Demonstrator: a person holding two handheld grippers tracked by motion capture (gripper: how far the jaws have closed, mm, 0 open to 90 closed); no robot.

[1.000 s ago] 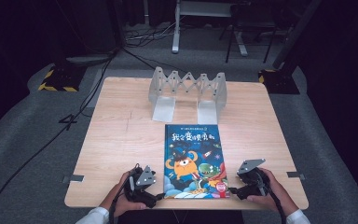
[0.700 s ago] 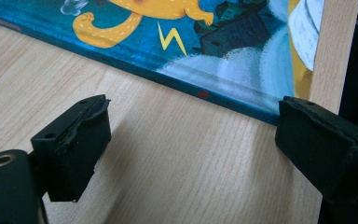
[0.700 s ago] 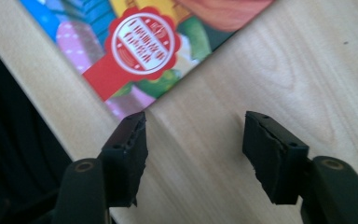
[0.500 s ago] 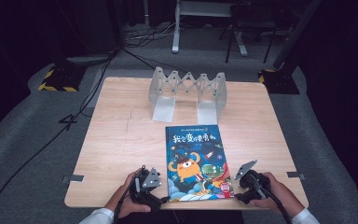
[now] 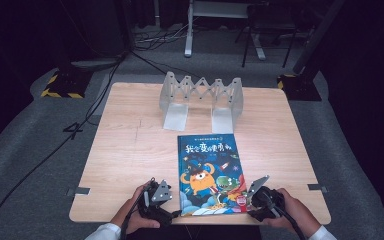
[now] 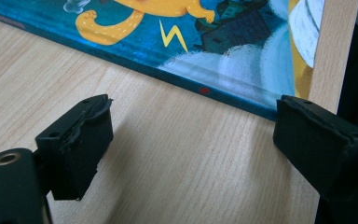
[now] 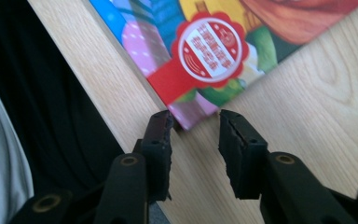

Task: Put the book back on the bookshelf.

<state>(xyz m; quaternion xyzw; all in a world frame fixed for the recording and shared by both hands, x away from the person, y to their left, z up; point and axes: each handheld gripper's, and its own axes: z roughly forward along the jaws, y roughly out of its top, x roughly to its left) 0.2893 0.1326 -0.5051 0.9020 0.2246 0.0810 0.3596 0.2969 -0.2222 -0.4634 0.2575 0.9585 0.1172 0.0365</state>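
Two grippers sit at the near edge of the table (image 5: 125, 150), one at each bottom corner of the picture book (image 5: 207, 170). The left gripper (image 6: 191, 121) is spread wide open, with just bare wood between its jaws and the book's spine edge right ahead of the tips. The right gripper (image 7: 193, 126) has just squeezed down to a slim gap, and the book's near right corner pokes in between the tips. The book lies flat, cover up, near the table's front edge. Further back there's a grey zigzag folding rack (image 5: 200, 97), well apart from both grippers.
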